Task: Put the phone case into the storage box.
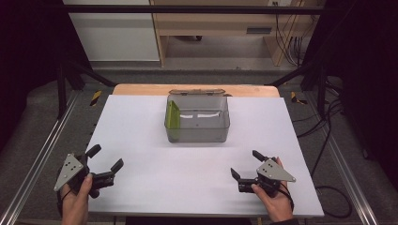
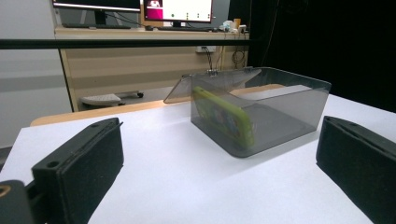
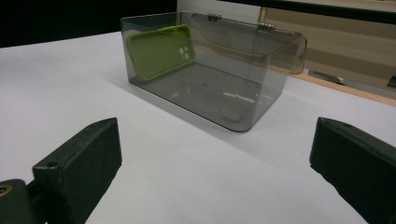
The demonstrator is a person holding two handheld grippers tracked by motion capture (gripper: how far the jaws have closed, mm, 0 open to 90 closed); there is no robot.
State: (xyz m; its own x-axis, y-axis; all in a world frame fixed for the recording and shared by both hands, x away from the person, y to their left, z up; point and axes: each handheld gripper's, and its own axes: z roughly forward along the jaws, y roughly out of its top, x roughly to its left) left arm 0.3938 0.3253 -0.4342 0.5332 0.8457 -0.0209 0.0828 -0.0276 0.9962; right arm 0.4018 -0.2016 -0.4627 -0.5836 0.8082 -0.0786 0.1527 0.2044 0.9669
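1. while i look down from the high view, my left gripper (image 1: 106,158) and right gripper (image 1: 245,165) rest wide open and empty at the near corners; the smoky box (image 1: 197,123) sits far centre.
2. left gripper view: jaws spread wide, green phone case (image 2: 223,115) leaning inside the box.
3. right gripper view: jaws wide apart, case against the box's left wall.

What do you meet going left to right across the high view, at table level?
left gripper → green phone case, standing against the left wall inside the box → smoky clear box, its lid open → right gripper.
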